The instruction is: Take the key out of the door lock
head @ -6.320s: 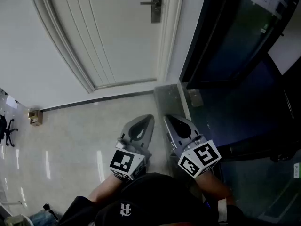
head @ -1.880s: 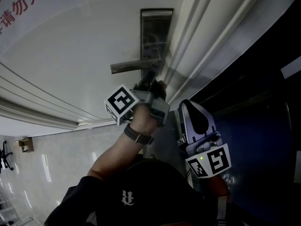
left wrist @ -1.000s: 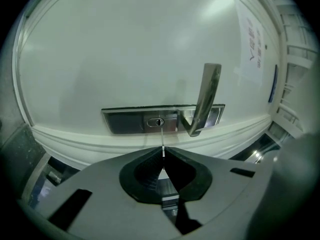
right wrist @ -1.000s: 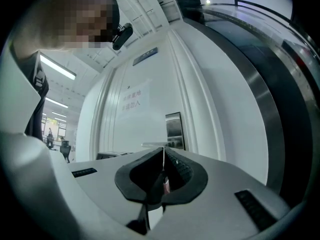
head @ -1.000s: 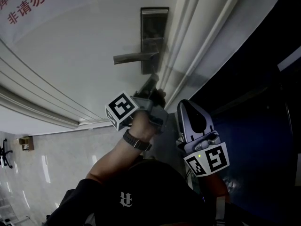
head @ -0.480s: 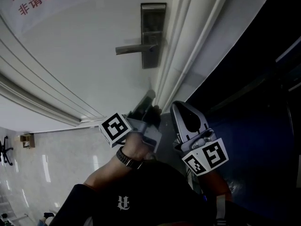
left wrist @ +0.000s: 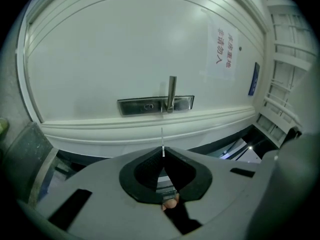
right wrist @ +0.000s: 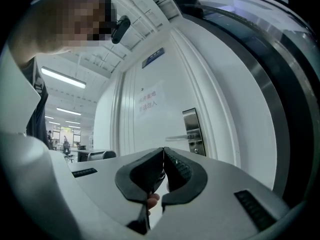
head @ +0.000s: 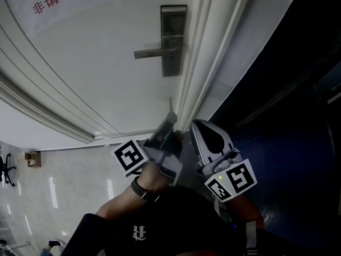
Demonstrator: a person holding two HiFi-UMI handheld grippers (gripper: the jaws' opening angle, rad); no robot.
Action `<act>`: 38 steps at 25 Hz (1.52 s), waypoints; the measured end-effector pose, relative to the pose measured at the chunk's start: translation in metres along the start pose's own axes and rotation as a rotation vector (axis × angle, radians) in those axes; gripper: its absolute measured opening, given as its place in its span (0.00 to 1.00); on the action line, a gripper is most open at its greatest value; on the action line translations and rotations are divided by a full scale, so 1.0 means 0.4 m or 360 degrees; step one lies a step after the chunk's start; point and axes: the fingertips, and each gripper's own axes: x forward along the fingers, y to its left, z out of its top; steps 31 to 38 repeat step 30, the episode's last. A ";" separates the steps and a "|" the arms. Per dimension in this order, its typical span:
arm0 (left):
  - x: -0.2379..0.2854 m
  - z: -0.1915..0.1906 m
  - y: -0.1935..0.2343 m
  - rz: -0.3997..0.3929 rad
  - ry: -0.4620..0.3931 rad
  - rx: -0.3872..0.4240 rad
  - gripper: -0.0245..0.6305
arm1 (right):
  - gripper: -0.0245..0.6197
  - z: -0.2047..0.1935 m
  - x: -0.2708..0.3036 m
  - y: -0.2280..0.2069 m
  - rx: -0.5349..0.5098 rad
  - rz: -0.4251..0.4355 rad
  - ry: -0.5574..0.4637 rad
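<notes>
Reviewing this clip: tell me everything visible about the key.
The key shows only as a thin, pale metal blade seen edge-on, sticking straight out from the shut tips of the left gripper, which pinches its other end. It points toward the door, out of the lock plate and touching nothing else. Its head is hidden.

Soft, even light falls on the white door (head: pixel 106 73), which reads bright in the head view, while the dark panel (head: pixel 298 89) to its right sinks almost to black. Pale streaks of glare lie on the polished floor (head: pixel 58 188). Both gripper views bend straight lines hard and go black at the corners. In the right gripper view the ceiling strip lights (right wrist: pixel 62 77) blow out. The key (left wrist: pixel 162 140) at the tips of the left gripper (left wrist: pixel 163 153) is a thin pale sliver, perhaps slightly blurred, nearly lost against the door.
</notes>
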 end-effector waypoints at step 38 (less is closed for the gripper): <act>0.021 0.010 0.000 -0.0001 0.0034 -0.0047 0.05 | 0.06 0.009 0.036 -0.003 -0.0043 -0.0012 0.0041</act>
